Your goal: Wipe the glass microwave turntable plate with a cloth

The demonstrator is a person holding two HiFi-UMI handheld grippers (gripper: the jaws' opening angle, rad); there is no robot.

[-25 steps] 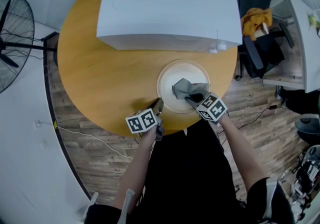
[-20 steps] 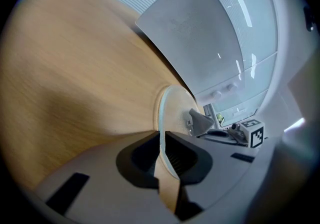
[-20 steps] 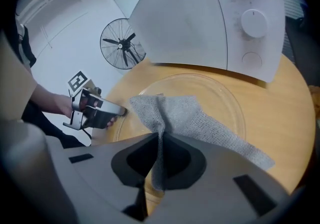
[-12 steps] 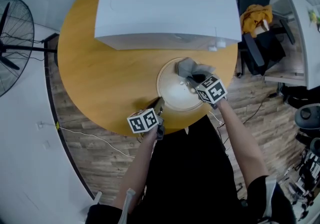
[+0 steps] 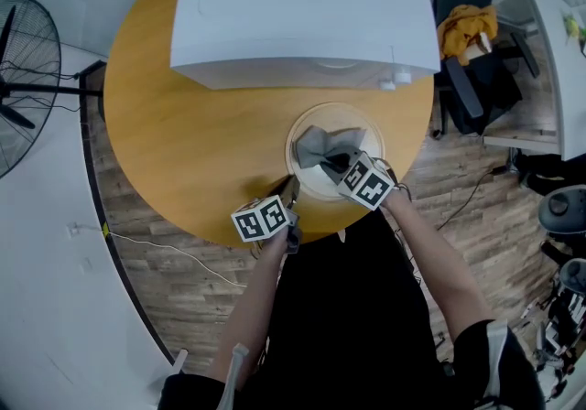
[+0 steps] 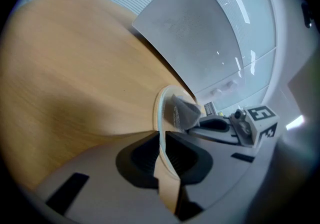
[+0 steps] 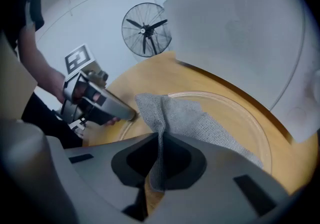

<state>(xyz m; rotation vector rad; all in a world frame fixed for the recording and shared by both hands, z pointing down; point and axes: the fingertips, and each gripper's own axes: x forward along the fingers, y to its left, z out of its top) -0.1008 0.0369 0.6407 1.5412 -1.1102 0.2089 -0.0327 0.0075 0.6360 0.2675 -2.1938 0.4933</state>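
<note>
Counting from the middle outward, I see one glass plate [image 5: 339,115], one grey cloth [image 5: 320,146], my two grippers, one round wooden table [image 5: 183,124], one white microwave [image 5: 307,10] and one standing fan [image 5: 27,79].

The glass plate lies flat on the table near its 5 o'clock edge, with the microwave at its 12 o'clock. The cloth is crumpled on the plate, from the centre toward 9 o'clock.

My left gripper [image 5: 291,190] is at the plate's 7 o'clock and its jaws are closed on the plate's rim. My right gripper [image 5: 337,163] comes in from 5 o'clock, and its jaws are pinched on a fold of the cloth.

The head view gives the full circle of the plate and also a chair [image 5: 472,79] at 2 o'clock off the table, but there the marker cubes cover my jaws. The left gripper view shows the rim [image 6: 160,113] edge-on, running down between the two pads, with the cloth [image 6: 185,113] just behind it. The right gripper view shows the cloth [image 7: 185,118] hanging down into the narrow gap between its pads and spreading over the plate [image 7: 240,113]. It also shows the fan [image 7: 146,30] at 11 o'clock, beyond my other gripper [image 7: 127,114].

Both my forearms reach forward from my body at 6 o'clock. Both grippers tilt downward, toward the plate.
</note>
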